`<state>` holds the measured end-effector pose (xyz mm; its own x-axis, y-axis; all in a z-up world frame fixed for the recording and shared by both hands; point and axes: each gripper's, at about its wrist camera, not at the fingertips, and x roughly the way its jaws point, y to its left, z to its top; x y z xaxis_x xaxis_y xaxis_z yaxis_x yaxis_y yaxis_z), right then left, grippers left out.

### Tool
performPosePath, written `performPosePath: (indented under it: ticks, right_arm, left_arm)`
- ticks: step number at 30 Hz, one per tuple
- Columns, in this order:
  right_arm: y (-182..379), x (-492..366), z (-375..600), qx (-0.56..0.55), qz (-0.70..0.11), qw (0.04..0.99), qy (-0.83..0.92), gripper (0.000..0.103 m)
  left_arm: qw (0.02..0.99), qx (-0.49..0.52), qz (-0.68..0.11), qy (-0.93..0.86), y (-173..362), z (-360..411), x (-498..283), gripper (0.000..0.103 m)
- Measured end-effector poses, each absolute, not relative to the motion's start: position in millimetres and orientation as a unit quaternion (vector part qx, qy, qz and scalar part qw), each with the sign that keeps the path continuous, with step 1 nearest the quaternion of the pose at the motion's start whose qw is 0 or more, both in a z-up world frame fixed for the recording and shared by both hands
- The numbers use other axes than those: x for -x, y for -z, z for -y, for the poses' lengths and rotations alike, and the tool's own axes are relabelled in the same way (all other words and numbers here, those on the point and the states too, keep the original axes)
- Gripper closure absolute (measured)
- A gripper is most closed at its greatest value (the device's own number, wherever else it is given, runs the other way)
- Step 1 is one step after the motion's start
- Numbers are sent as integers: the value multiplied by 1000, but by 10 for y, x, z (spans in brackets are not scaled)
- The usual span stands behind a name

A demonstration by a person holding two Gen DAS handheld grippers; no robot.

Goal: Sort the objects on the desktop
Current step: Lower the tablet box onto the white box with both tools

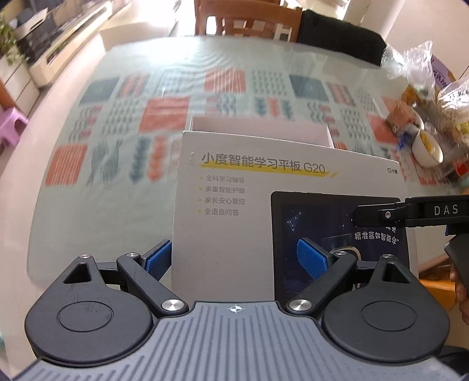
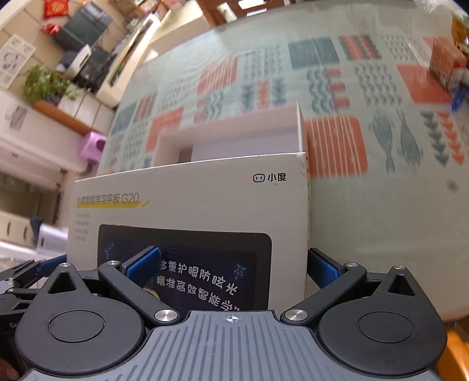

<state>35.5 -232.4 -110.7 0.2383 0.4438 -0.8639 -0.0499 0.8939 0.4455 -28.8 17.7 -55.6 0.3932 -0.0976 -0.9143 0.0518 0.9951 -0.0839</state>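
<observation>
A white box lid [image 1: 234, 222] printed with a tablet picture and Chinese text is held tilted above the open white box base [image 1: 258, 129] on the table. My left gripper [image 1: 237, 260] is shut on the lid's near left part: one blue pad [image 1: 158, 260] sits under it, the other [image 1: 310, 258] on top. My right gripper [image 2: 234, 269] is shut on the lid [image 2: 205, 199] at its near right corner, one pad [image 2: 143, 263] on top and one [image 2: 322, 269] beyond the edge. The base [image 2: 234, 137] lies just behind.
The table has a patterned cloth [image 1: 164, 114] under glass. Plastic bags, snack packs and a small white bowl [image 1: 428, 146] crowd the right side. A wooden chair [image 1: 249, 20] stands at the far edge. A purple stool [image 2: 93, 146] stands on the floor to the left.
</observation>
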Motion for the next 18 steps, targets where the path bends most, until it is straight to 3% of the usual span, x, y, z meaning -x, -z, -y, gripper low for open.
performPosePath:
  ticks: [9, 18]
  right_arm:
    - [1233, -943, 2022, -164, -601, 771, -133, 0]
    - [1281, -1162, 1899, -145, -613, 767, -122, 0]
  left_arm:
    - [824, 18, -561, 75, 665, -492, -472, 0]
    - [811, 39, -578, 85, 821, -682, -712, 0]
